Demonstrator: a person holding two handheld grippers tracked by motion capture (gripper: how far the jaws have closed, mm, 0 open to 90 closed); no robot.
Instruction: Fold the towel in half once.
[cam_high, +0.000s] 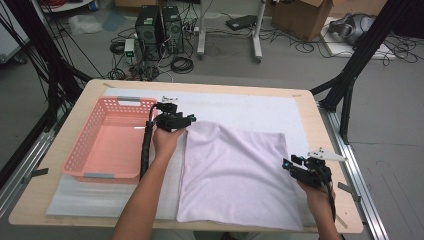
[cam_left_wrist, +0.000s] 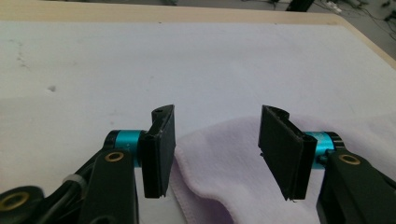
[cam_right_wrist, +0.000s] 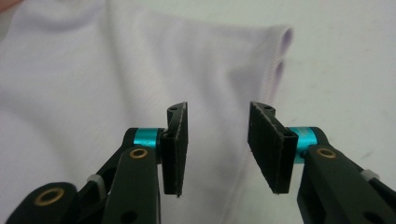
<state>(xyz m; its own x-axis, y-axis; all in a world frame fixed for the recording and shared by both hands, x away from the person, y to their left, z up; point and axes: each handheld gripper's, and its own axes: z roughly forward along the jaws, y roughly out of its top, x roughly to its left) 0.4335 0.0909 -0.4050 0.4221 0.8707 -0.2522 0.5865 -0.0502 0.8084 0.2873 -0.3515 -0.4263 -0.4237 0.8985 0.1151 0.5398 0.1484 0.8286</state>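
Both claws released | left gripper (cam_high: 192, 120) jaws spread over far-left corner of lilac towel (cam_high: 235, 175), nothing pinched | right gripper (cam_high: 288, 162) gaping at right edge | pinch both layers before folding | pink basket (cam_high: 107, 137) left

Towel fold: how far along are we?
Done, it seems: the lilac towel lies folded to a flat rectangle on the white mat. In hand: nothing. The left gripper is open over its far-left corner, the right gripper open at its right edge. Left: probably another fold, maybe a move into the pink basket.
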